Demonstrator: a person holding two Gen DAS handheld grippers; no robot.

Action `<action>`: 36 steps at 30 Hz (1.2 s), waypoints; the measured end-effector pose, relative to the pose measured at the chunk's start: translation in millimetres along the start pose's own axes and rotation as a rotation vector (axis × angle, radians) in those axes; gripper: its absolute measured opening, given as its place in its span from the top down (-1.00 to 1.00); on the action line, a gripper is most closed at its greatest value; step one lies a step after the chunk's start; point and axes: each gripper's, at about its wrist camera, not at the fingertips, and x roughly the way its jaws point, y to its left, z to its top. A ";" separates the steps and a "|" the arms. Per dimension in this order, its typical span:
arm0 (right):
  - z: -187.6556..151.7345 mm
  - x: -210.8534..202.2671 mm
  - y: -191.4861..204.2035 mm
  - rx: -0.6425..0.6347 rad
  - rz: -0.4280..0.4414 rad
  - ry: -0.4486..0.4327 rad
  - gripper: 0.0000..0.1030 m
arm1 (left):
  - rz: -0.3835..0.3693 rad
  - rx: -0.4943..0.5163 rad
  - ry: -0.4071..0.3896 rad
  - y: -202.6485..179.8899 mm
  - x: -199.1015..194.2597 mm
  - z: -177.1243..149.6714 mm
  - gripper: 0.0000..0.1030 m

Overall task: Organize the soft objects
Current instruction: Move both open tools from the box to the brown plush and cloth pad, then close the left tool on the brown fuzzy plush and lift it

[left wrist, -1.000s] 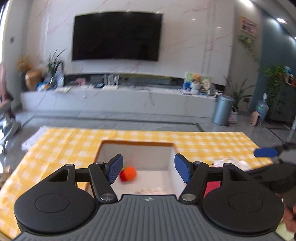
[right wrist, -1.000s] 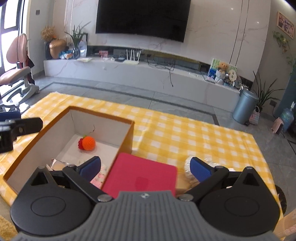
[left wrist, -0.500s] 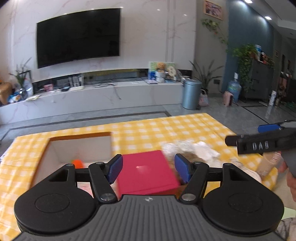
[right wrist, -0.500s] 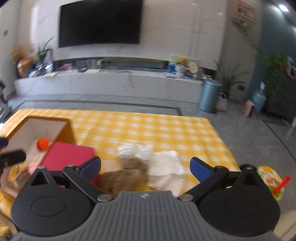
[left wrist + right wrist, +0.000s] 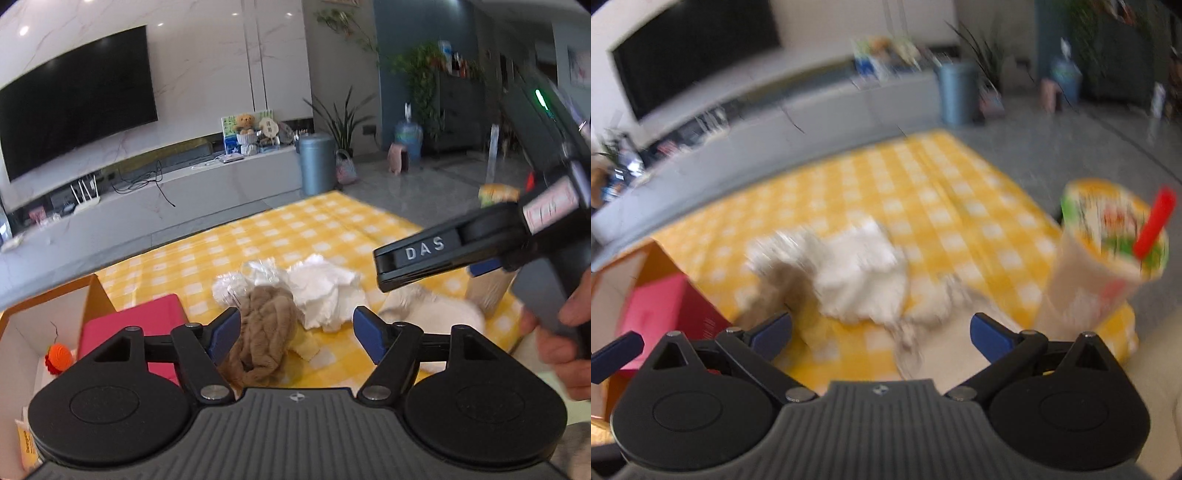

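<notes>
Between the left gripper (image 5: 293, 332) jaws, spread and empty: brown fuzzy yarn bundle (image 5: 263, 328), crumpled white cloth (image 5: 325, 291) unsorted. Right gripper (image 5: 881, 332) likewise spread. Small orange knitted ball (image 5: 59, 355) already in cardboard box (image 5: 22, 332).

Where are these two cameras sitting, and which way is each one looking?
Left wrist view: sits on the left hand-held gripper, looking along its open fingers at a brown cloth and white cloth; the right hand-held gripper and the person's hand show.
Right wrist view: sits on the right hand-held gripper, looking, blurred, at the cloths and a cup.
Both share the yellow tablecloth, red box and cloths.
</notes>
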 end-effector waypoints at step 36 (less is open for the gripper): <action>-22.8 79.8 -20.4 -0.054 -0.252 0.196 -0.95 | 0.192 -0.121 0.157 7.8 90.6 -27.1 0.22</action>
